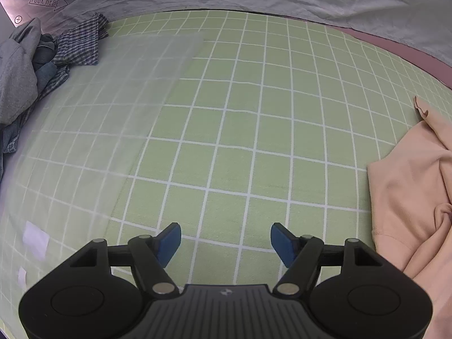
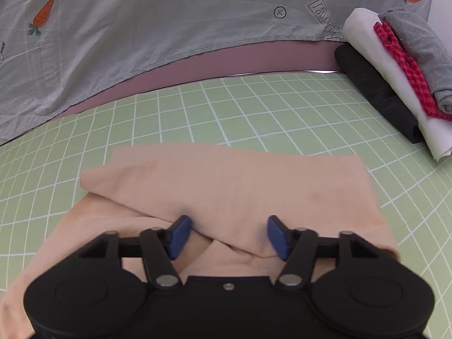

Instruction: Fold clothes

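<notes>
Peach cloth, the shirt (image 2: 234,186), lies partly folded on the green grid mat (image 2: 254,107). The right gripper (image 2: 227,236) hangs over its near fold, blue pads apart with cloth between them, not pinching it. The left gripper (image 1: 226,244) stands wide over bare mat, released. A folded stack (image 2: 395,67) sits at the mat's far right corner, a loose pile (image 1: 42,56) at the far left.

1. The garment (image 2: 226,186) lies folded on the gridded mat (image 2: 254,107), directly under the right gripper (image 2: 226,234);
2. a stack of folded clothes (image 2: 395,67) sits at the mat's far right corner;
3. a pile of unfolded clothes (image 1: 34,70) lies at its far left;
4. a sheet (image 2: 141,22) hangs behind the mat;
5. the left gripper (image 1: 226,243) is over bare mat, the garment to its right.
</notes>
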A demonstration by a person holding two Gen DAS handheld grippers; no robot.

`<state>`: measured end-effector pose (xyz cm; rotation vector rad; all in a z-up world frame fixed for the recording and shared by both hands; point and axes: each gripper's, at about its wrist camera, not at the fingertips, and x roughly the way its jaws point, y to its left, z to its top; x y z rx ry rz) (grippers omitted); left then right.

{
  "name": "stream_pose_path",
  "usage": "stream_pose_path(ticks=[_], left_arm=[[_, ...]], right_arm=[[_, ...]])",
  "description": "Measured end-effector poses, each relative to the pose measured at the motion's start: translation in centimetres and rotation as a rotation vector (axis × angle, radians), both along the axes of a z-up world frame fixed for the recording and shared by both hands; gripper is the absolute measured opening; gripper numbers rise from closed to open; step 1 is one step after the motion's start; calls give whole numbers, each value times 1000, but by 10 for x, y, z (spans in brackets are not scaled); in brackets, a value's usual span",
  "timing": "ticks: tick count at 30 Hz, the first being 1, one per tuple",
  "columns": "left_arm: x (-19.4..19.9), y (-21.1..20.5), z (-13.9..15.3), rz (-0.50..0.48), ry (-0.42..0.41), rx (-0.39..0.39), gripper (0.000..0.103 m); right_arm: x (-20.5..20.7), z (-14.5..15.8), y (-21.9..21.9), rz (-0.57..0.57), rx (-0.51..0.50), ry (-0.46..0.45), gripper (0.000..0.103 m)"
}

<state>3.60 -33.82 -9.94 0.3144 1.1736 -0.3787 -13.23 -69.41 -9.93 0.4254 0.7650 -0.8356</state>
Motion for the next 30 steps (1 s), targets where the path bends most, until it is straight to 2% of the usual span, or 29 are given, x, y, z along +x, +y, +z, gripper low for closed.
stream_pose_path(ticks=[2, 6, 9, 10, 13, 15, 17, 19, 21, 25, 30], left_arm=[[0, -1, 0, -3, -1, 0, 71], [-1, -4, 2, -11, -6, -4, 71], [-3, -9, 2, -21, -9, -9, 71], [-4, -11, 2, -23, -9, -10, 71], [-2, -18, 0, -34, -3, -17, 71], [-3, -23, -1, -43, 4, -24, 71], [-6, -27, -1, -56, 4, -30, 71], [-9, -30, -2, -70, 7, -37, 71], [-13, -31, -2, -77, 12, -45, 71], [-20, -25, 0, -65, 20, -50, 71], [-33, 0, 3, -19, 23, -71, 71]], right_arm=[[-4, 3, 3, -1, -9, -28, 14], [-25, 20, -4, -67, -40, -108, 8], [-54, 44, -17, -201, -109, -184, 8], [-63, 50, -23, -261, -144, -175, 7], [-85, 59, -44, -446, -260, -53, 9], [-92, 56, -53, -489, -289, 59, 18], [-97, 54, -52, -473, -282, 107, 36], [-101, 56, -37, -423, -247, 67, 44], [-98, 57, -19, -369, -205, 24, 45], [-66, 56, 36, -246, -137, -49, 44], [-28, 43, 107, -135, -72, -68, 44]])
